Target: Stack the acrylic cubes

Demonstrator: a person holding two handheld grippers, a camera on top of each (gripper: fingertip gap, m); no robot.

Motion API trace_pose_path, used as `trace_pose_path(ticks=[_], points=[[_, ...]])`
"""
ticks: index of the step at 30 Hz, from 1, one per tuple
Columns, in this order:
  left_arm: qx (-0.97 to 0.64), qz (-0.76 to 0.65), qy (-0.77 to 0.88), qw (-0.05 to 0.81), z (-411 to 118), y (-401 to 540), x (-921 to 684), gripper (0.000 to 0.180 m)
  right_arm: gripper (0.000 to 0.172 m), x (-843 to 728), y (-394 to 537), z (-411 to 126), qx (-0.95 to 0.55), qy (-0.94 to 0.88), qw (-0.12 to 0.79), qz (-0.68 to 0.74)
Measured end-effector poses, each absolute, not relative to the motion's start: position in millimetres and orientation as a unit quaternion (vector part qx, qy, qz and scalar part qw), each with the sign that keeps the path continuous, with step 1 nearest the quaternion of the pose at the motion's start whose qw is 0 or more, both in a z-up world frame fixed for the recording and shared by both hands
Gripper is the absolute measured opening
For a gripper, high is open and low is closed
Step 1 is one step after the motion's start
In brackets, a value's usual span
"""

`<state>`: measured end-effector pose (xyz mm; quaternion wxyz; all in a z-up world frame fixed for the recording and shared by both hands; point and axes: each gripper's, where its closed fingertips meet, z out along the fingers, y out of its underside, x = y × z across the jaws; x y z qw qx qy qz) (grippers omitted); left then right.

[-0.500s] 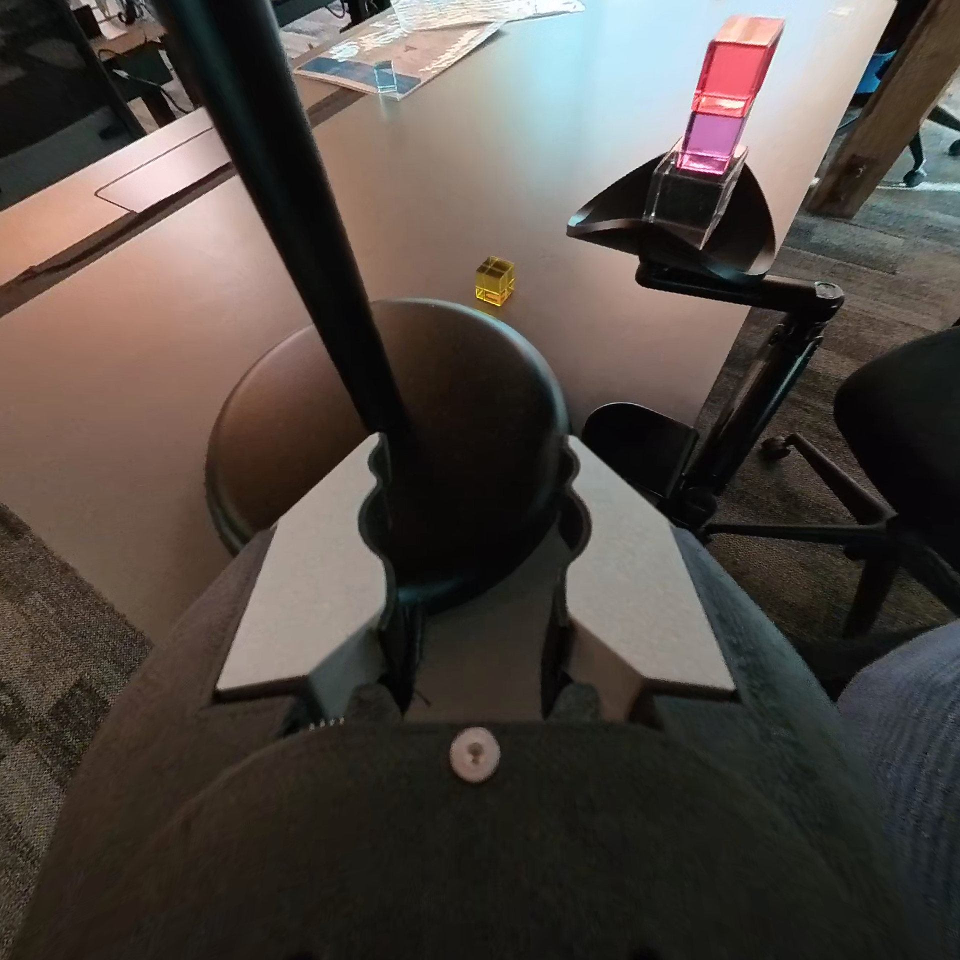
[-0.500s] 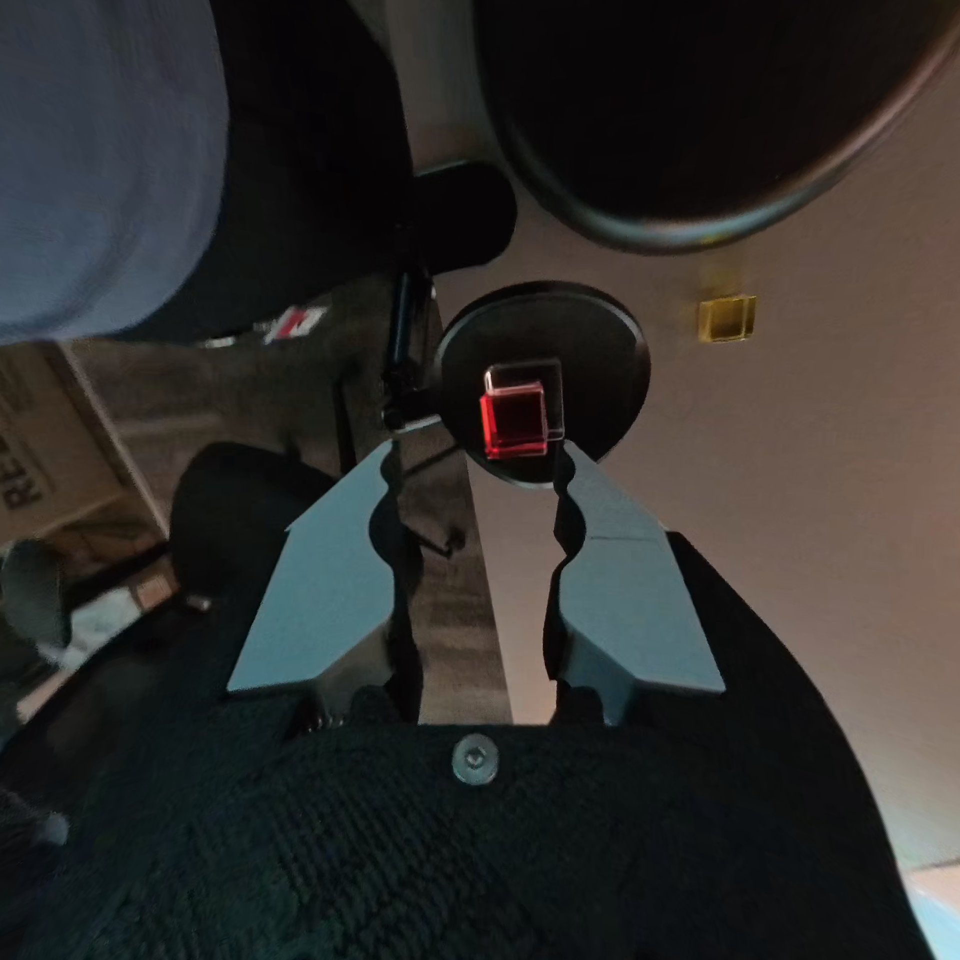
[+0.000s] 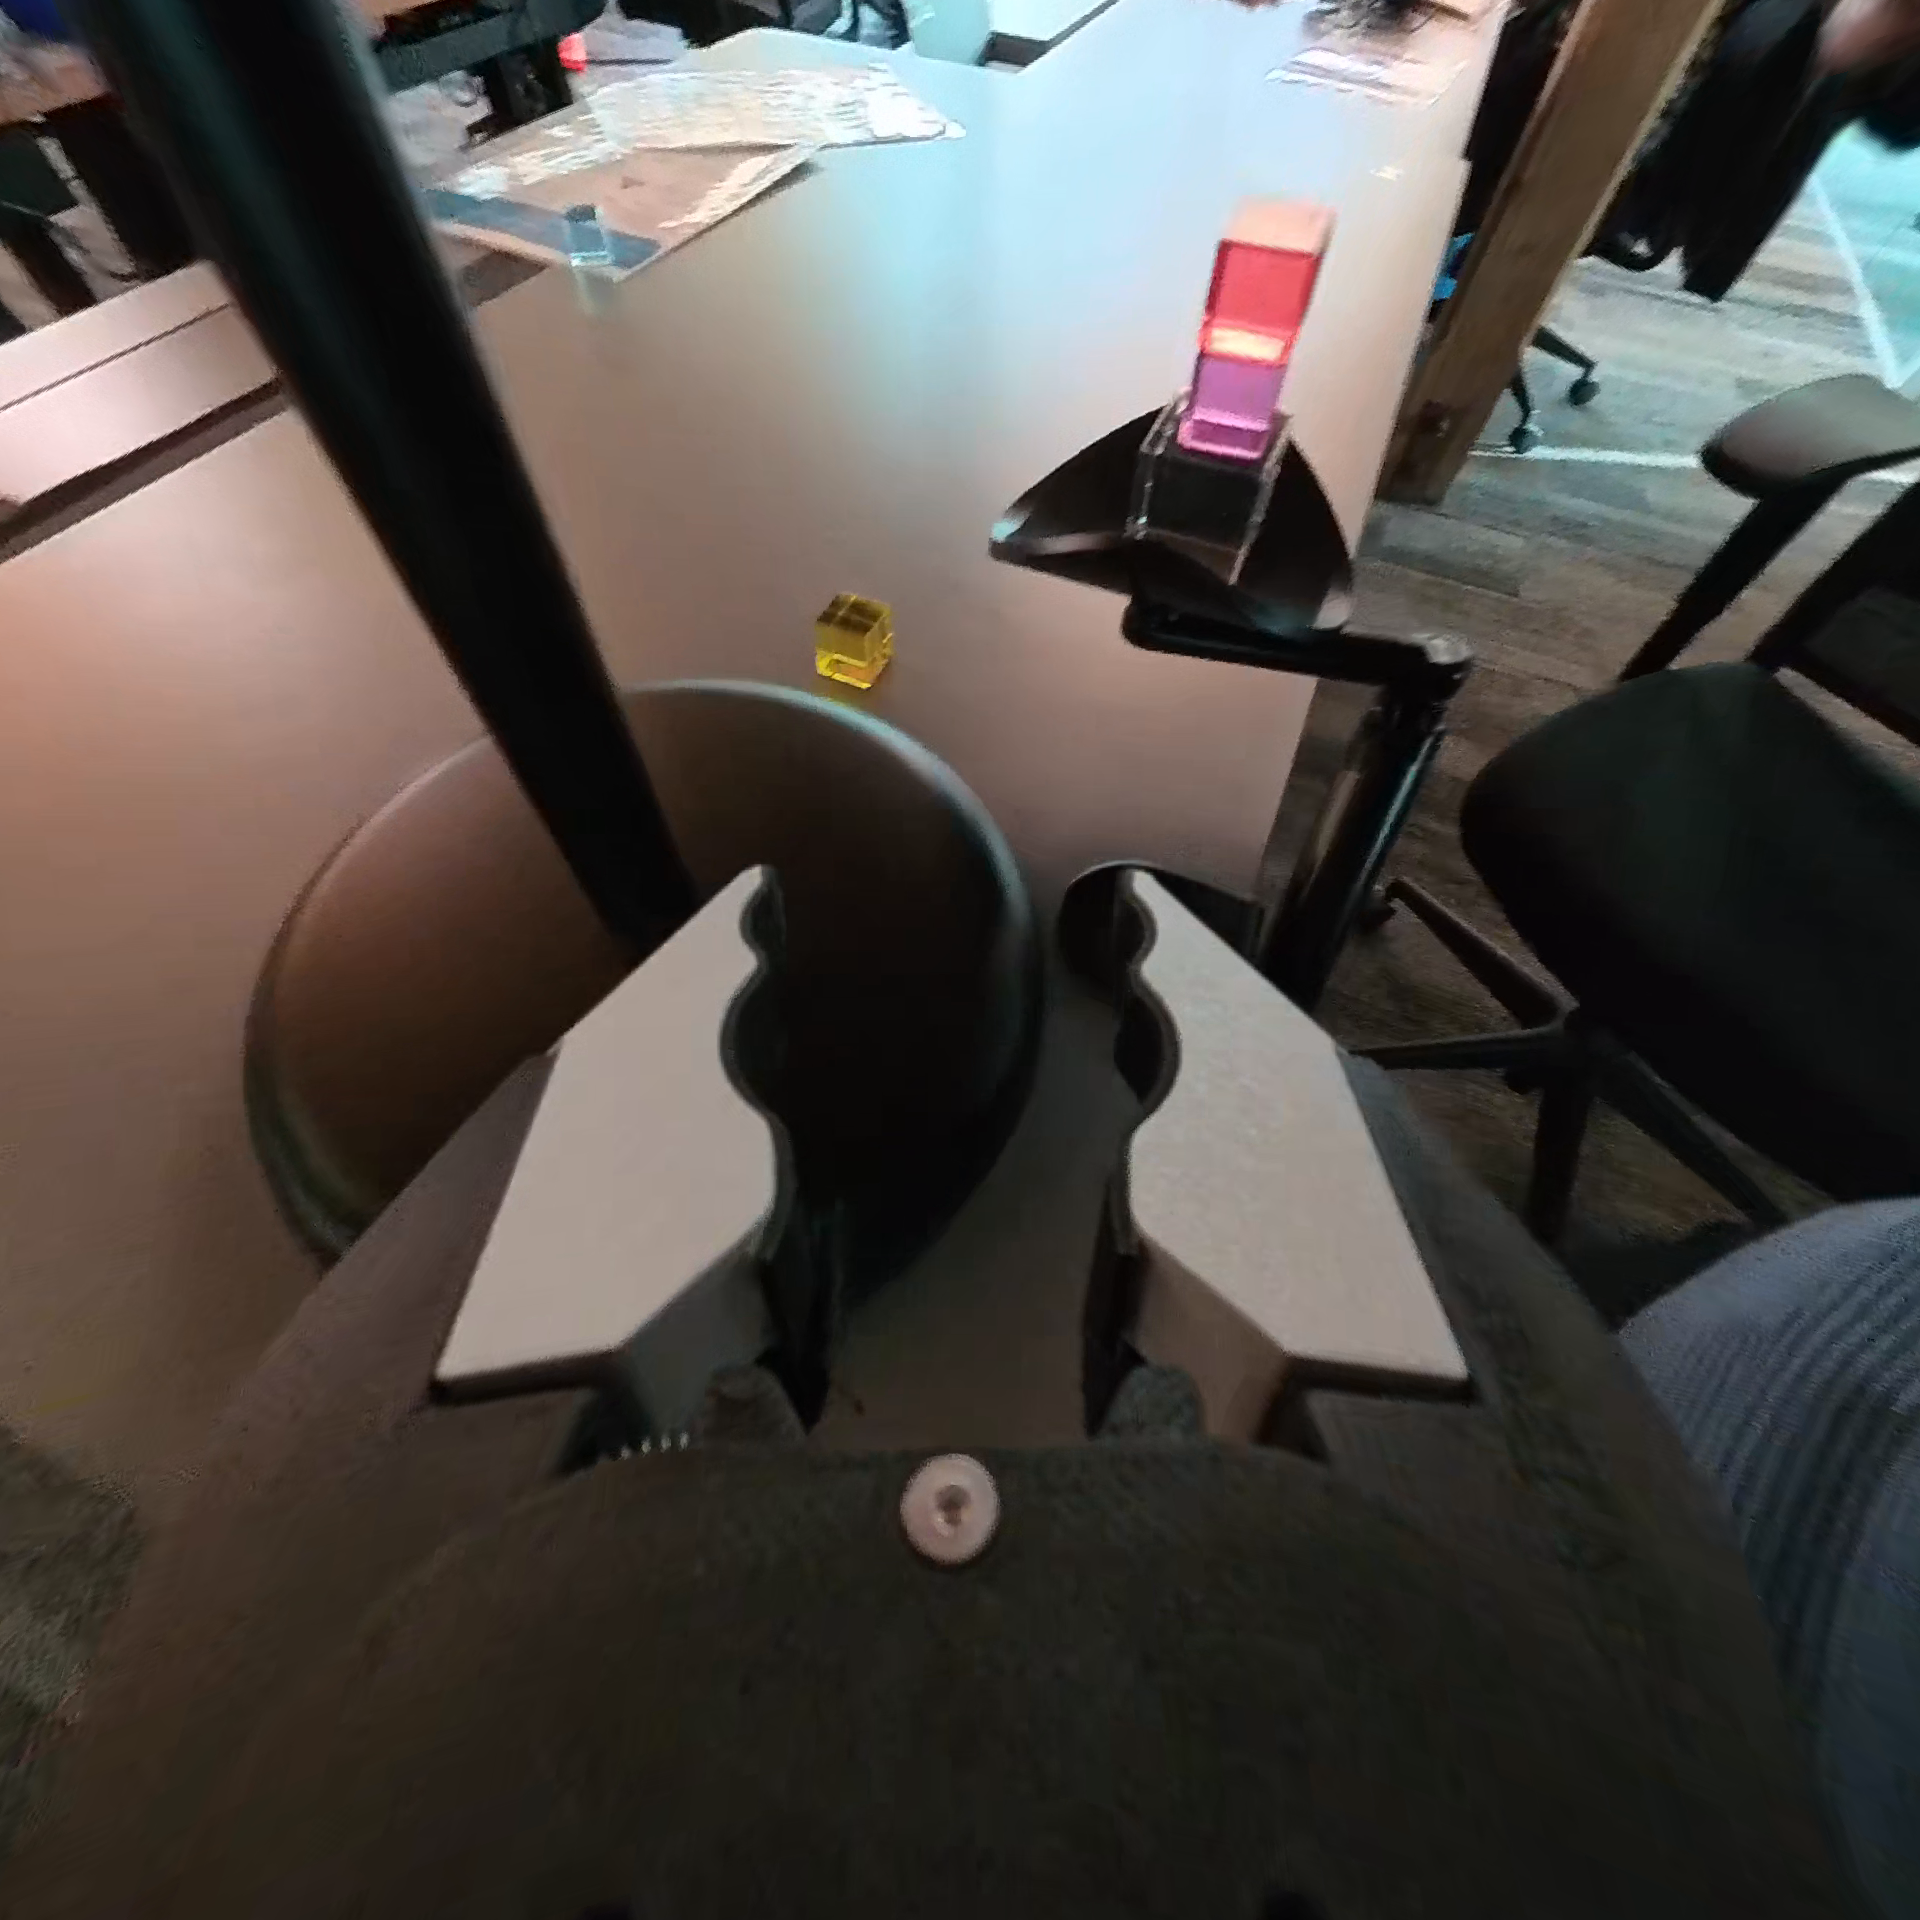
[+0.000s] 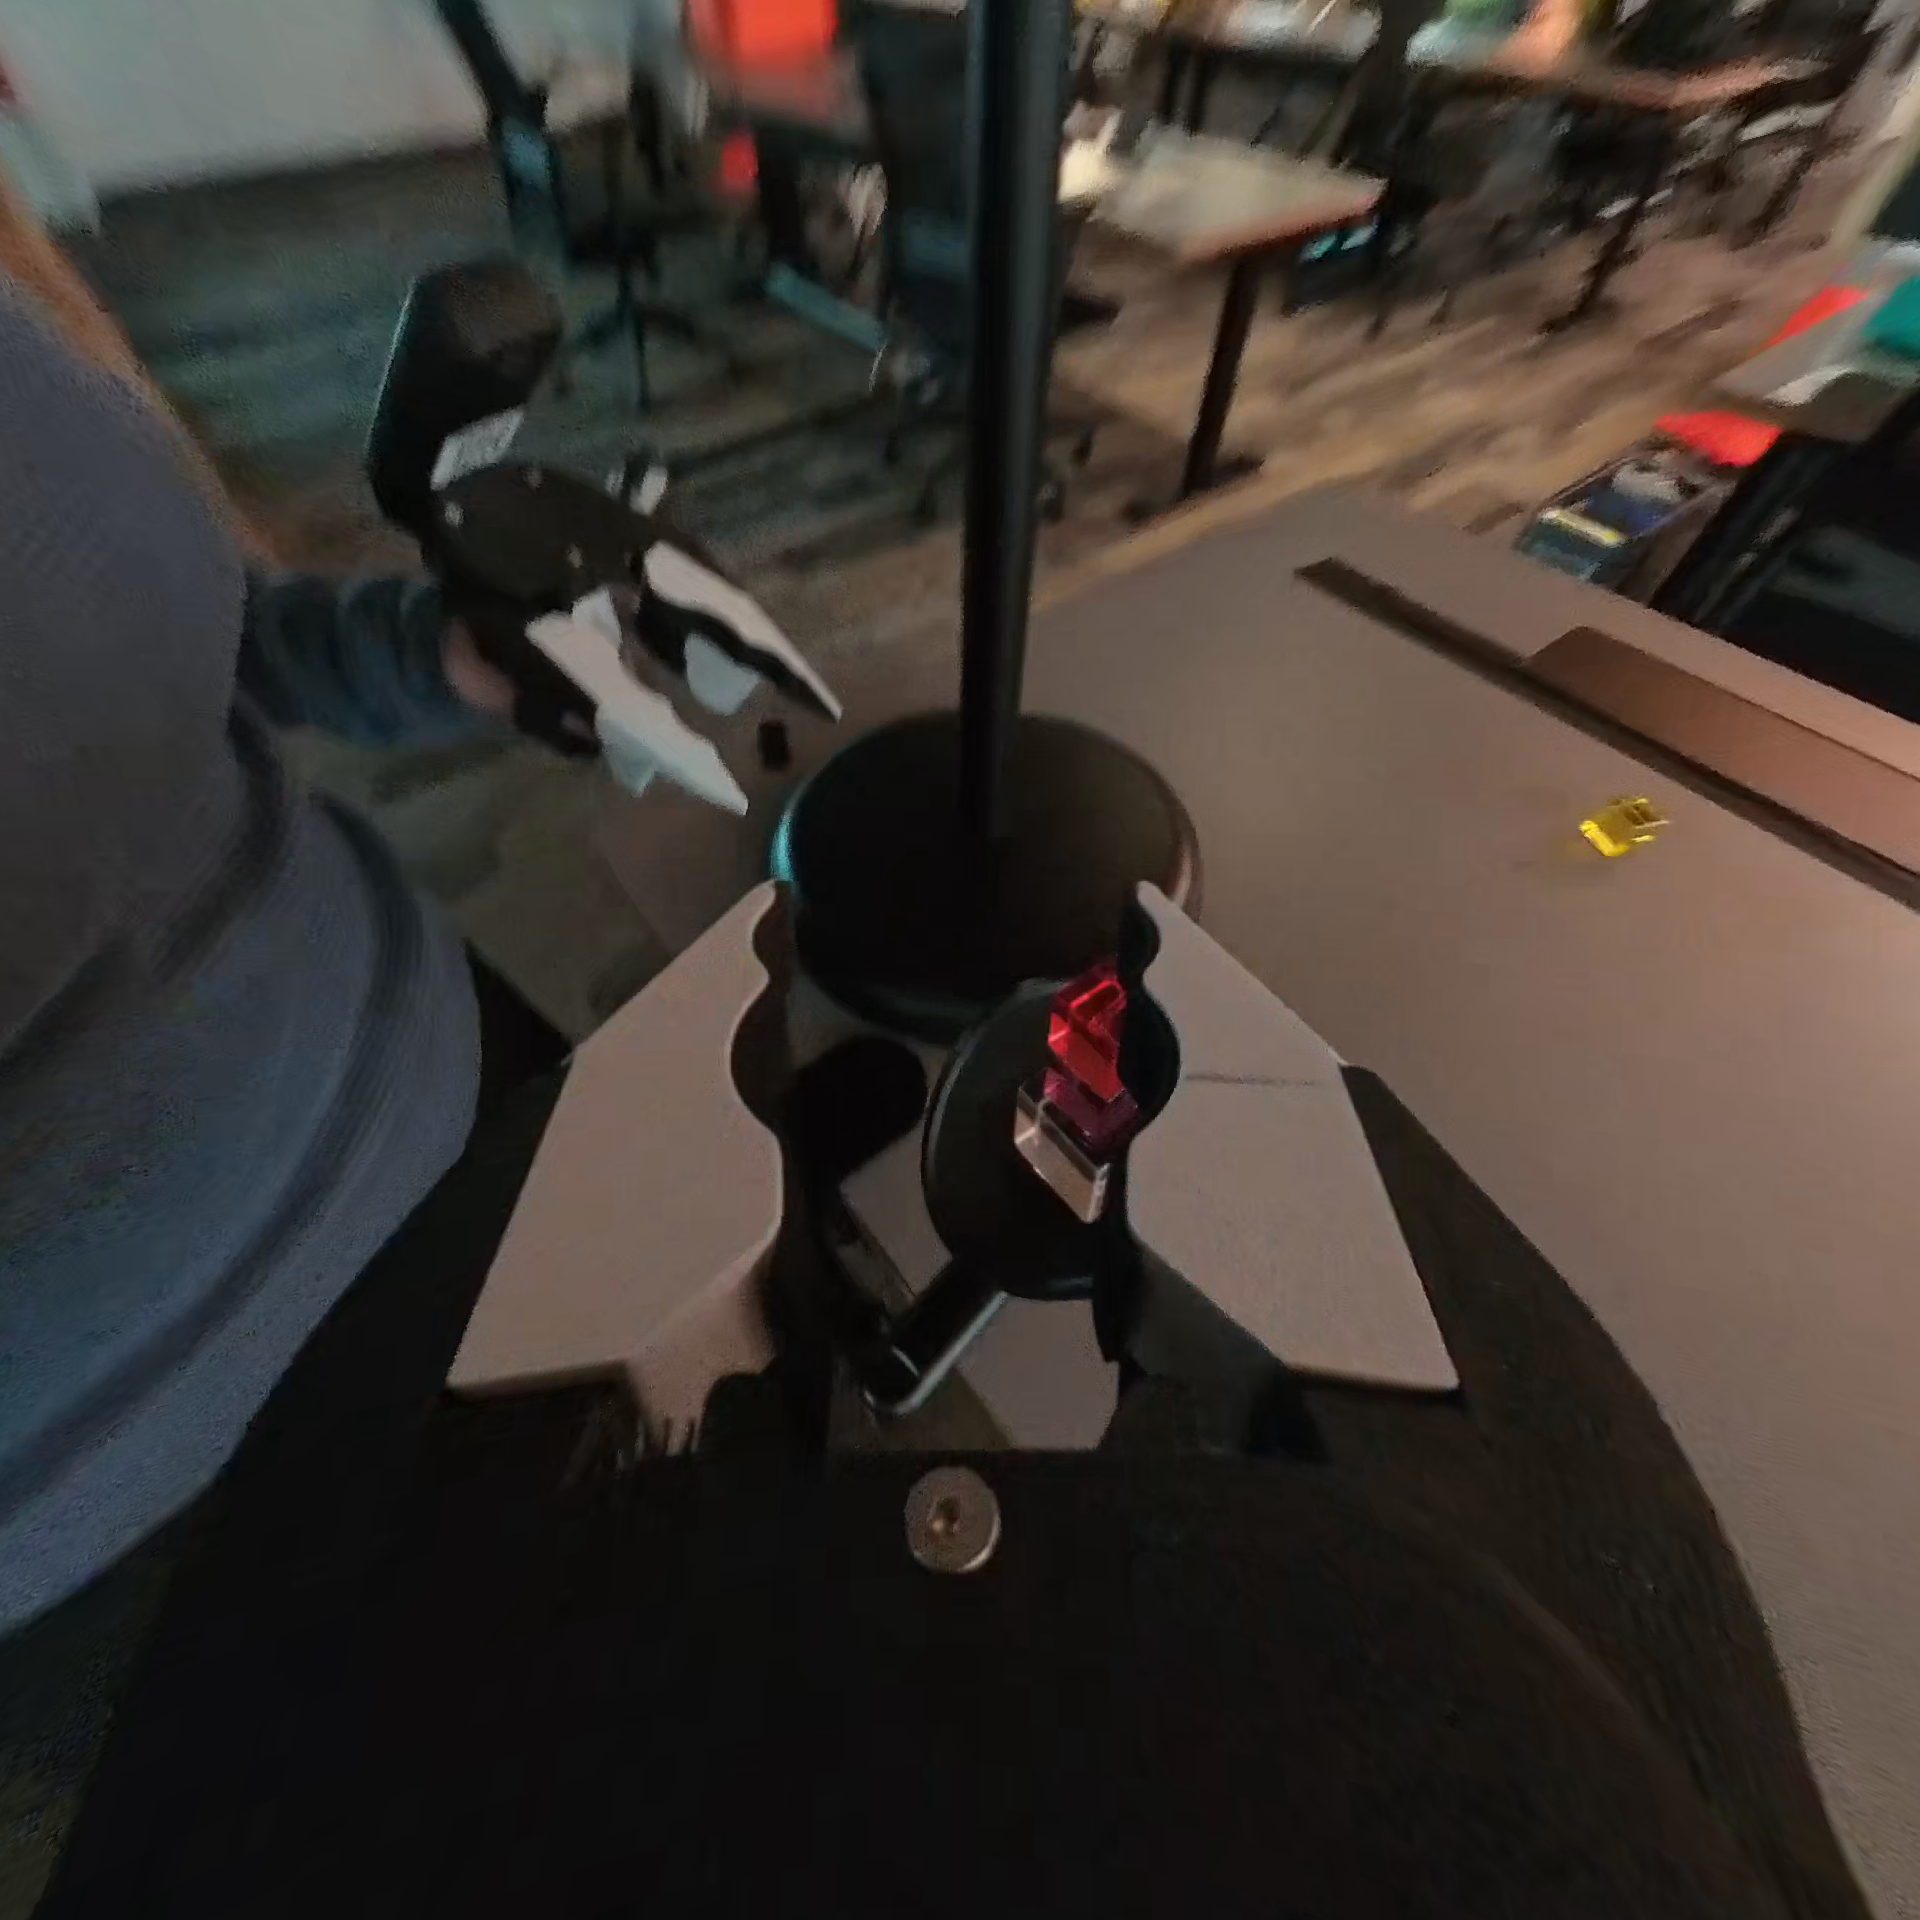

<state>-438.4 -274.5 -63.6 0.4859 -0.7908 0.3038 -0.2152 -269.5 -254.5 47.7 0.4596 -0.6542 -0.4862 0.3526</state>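
In the left wrist view my left gripper is open and empty, just above the black round base of a black pole that stands left of its left finger. A yellow cube lies on the table beyond it. A red cube on a purple cube on a clear cube stands on a black disc at the table edge. In the right wrist view my right gripper is open and empty. The same stack, its red cube on top, shows between the fingers, close to the right one.
A black clamp arm carries the disc off the table edge. An office chair stands to the right, and papers lie at the table's far end. The person's blue-clad body fills the left, with the left gripper beside it.
My right gripper has swung from looking straight down on the stack to a lower, sideways view, jaws still open. My left gripper has shifted right, so the pole no longer stands between its fingers.
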Motion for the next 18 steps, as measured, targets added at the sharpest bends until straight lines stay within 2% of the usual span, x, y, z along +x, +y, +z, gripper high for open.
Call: trace_pose_path(ticks=[5, 11, 14, 18], points=[[-0.760, -0.241, 0.328, 0.506, -49.9, -268.2, -419.6, 0.063, 0.060, -239.7, -244.3, 33.2, -0.673, -0.379, 0.521, 0.364], [-0.742, -0.233, 0.313, 0.545, -34.5, -259.6, -410.9, 0.062, 0.054, -190.2, -194.8, 4.8, -0.715, -0.308, 0.557, 0.289], [-0.743, -0.199, 0.304, 0.562, -36.4, -251.1, -413.2, 0.061, 0.049, -184.8, -165.1, -16.3, -0.731, -0.322, 0.530, 0.285], [-0.751, -0.184, 0.235, 0.589, -33.0, -235.5, -414.2, 0.061, 0.049, -201.2, -124.7, -53.3, -0.738, -0.419, 0.444, 0.286]])
